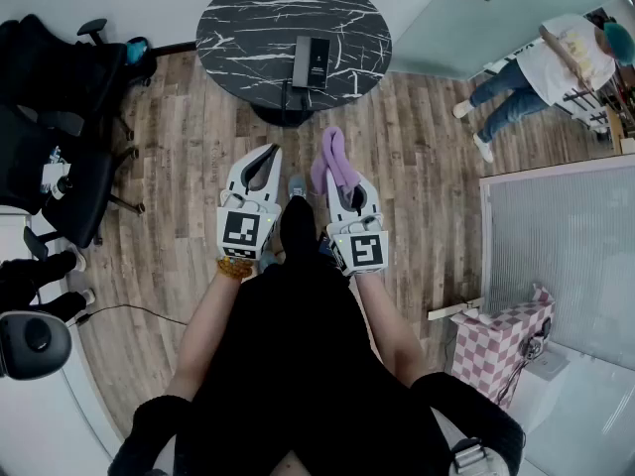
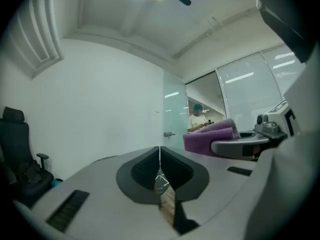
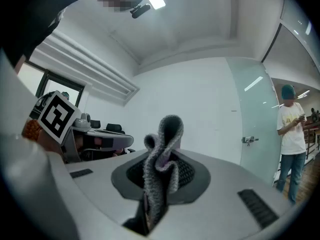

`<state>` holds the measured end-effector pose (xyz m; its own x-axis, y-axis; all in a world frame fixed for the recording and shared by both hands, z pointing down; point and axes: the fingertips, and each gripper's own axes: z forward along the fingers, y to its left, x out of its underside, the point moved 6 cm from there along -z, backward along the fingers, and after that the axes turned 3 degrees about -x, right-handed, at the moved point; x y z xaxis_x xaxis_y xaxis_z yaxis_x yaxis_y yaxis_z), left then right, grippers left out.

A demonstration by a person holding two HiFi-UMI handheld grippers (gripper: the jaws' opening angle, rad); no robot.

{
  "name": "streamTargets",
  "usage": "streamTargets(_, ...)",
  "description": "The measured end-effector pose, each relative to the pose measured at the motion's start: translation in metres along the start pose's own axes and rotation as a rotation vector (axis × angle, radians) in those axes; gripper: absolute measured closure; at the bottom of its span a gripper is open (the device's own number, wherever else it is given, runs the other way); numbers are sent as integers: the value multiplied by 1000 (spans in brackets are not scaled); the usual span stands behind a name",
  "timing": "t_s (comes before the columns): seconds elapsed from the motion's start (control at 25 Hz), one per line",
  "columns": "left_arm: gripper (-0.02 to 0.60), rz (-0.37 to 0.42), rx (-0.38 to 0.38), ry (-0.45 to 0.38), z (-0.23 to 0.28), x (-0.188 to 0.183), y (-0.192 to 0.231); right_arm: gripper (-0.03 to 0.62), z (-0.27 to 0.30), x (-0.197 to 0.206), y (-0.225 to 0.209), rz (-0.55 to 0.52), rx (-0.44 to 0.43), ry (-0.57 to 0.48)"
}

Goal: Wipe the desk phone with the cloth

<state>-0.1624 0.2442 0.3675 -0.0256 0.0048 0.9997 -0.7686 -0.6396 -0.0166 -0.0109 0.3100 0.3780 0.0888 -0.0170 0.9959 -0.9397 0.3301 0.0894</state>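
Observation:
The black desk phone lies on the round black marble table, well ahead of both grippers. A folded purple cloth sticks out of my right gripper, which is shut on it; in the right gripper view the cloth stands up in loops from the right gripper. My left gripper hangs beside it, shut with nothing held, and its jaws meet along a thin line in the left gripper view. That view also catches the cloth. Both grippers hang over the wooden floor, short of the table.
Black office chairs stand at the left. A person stands at the upper right beyond a glass door. A pink checkered box and a frosted panel are at the right.

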Motion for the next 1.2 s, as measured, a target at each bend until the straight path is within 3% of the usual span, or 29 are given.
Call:
streamTargets(0.32, 563, 10, -1, 29, 54, 1, 16, 530, 39, 3, -52, 48, 23, -9)
streamTargets(0.6, 563, 3, -30, 68, 122, 0, 37, 528, 99, 3, -116, 79, -11, 15)
streamTargets(1.2, 563, -17, -111, 118, 260, 12, 66, 528, 224, 32, -231, 45, -174, 79)
